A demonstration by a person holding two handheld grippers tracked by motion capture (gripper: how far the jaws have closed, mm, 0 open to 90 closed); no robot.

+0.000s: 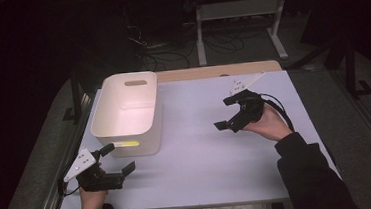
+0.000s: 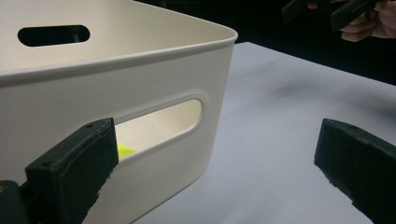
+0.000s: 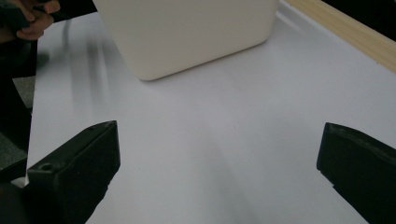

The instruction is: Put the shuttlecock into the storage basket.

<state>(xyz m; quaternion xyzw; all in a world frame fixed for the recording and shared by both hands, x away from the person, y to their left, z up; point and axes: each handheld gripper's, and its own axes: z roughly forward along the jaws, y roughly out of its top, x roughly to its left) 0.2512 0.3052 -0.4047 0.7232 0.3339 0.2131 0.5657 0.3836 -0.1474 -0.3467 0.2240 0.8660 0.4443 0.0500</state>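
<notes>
A dim room with cables and table legs is lying behind a pale table (image 1: 212,147), and on its left part a white bin (image 1: 129,114) is standing with a handle slot in its near wall. Something yellow (image 2: 123,150) is showing through that slot, lying on the bin's floor; what it is cannot be told. The left gripper (image 1: 115,160) is hovering just in front of the bin's near wall, its jaws spread wide and gripping nothing, one jaw close to the slot though contact is not clear. The right gripper (image 1: 227,114) is hanging over the bare middle-right of the table, well apart from the bin, its jaws likewise wide and empty. Judging from this, the work is sitting at the approach stage: nothing is being held, and the bin looks like the target. The next move is probably calling for the left gripper to be brought onto the near wall or rim, with one jaw through the slot, before closing.
</notes>
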